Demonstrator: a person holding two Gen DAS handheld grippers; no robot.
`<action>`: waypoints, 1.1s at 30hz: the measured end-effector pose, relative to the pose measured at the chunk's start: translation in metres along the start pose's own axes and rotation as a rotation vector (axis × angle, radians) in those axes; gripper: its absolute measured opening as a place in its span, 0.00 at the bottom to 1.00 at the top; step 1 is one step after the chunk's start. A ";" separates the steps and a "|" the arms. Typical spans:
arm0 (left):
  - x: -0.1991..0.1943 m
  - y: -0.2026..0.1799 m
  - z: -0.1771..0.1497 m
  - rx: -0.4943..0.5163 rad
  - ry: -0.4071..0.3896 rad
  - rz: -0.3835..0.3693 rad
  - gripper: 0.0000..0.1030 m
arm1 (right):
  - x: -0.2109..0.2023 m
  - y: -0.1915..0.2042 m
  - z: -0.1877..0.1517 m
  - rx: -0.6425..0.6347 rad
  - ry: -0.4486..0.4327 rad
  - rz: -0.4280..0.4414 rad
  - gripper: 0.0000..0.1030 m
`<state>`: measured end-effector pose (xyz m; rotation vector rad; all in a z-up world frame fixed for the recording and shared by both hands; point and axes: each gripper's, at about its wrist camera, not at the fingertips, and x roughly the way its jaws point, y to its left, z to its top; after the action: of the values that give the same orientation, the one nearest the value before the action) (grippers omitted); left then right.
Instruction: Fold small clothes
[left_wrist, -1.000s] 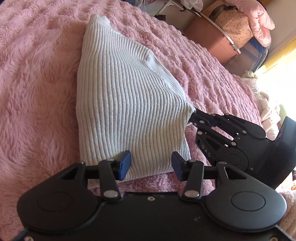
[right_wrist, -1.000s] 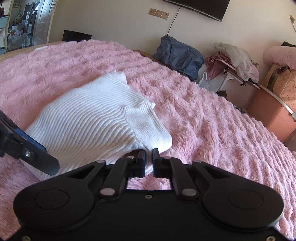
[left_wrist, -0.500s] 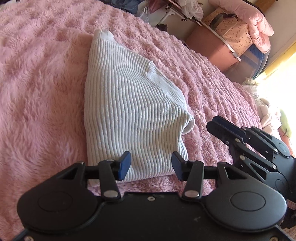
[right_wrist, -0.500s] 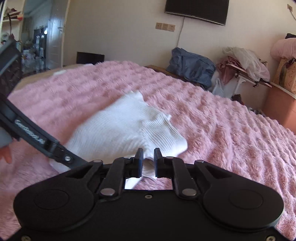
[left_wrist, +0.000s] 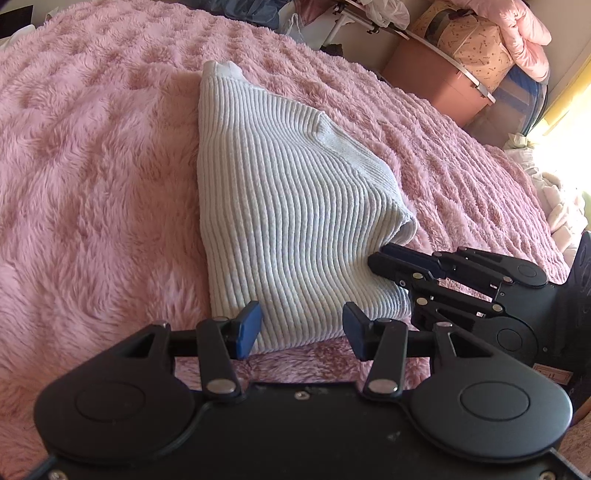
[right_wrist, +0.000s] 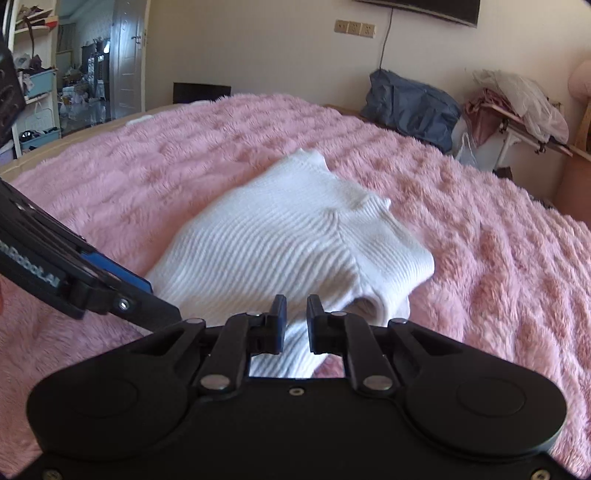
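folded white ribbed sweater (left_wrist: 295, 206) lies on the pink fluffy blanket (left_wrist: 92, 166), its near edge just ahead of both tools. left gripper (left_wrist: 301, 330) jaws spread wide, holding nothing, hovering at the sweater's near hem. right gripper (right_wrist: 293, 319) jaws parted by a narrow gap with sweater fabric between them; whether they grip it, cannot tell.

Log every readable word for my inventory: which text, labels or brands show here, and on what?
"…mRobot.AI": white print on the side of the left tool, seen from the right wrist. Its start is cut off by the frame edge, and the letters are slightly blurred.
Small red-printed sticker on the right tool body: too small to read.
Nothing else carries legible text.
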<state>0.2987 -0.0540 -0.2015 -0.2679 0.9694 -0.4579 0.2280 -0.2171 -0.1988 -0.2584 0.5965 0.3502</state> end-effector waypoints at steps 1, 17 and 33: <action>0.002 0.001 0.000 -0.004 0.002 -0.003 0.50 | 0.002 -0.004 -0.005 0.015 0.009 -0.001 0.09; -0.027 -0.009 0.031 0.040 -0.116 -0.025 0.50 | -0.036 -0.005 0.017 0.050 -0.143 0.043 0.20; 0.029 0.014 0.072 -0.036 -0.079 -0.028 0.51 | 0.037 -0.042 0.022 0.132 -0.048 0.023 0.19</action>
<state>0.3763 -0.0548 -0.1891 -0.3299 0.8981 -0.4522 0.2843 -0.2388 -0.1969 -0.1159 0.5731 0.3372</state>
